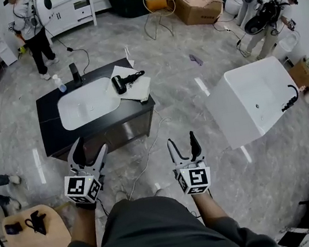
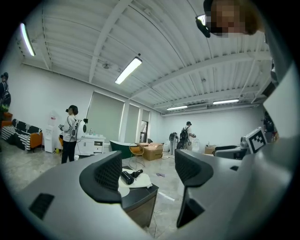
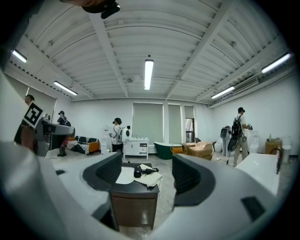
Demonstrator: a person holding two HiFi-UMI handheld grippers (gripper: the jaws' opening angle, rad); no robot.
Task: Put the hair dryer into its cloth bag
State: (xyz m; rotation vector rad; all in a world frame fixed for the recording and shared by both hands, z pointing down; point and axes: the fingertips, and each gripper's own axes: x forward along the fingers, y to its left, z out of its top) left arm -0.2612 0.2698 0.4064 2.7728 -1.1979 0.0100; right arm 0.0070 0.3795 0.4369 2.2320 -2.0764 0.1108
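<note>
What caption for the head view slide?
Left gripper and right gripper, open and empty, face the counter where the hair dryer lies on its cloth bag.

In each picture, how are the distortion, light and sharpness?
Head view: strong fisheye bending, even light, lamp reflections on the floor; hair dryer small but sharp. Left gripper view: dark corners, mosaic patch at top right. Right gripper view: ceiling lamp glares white.
</note>
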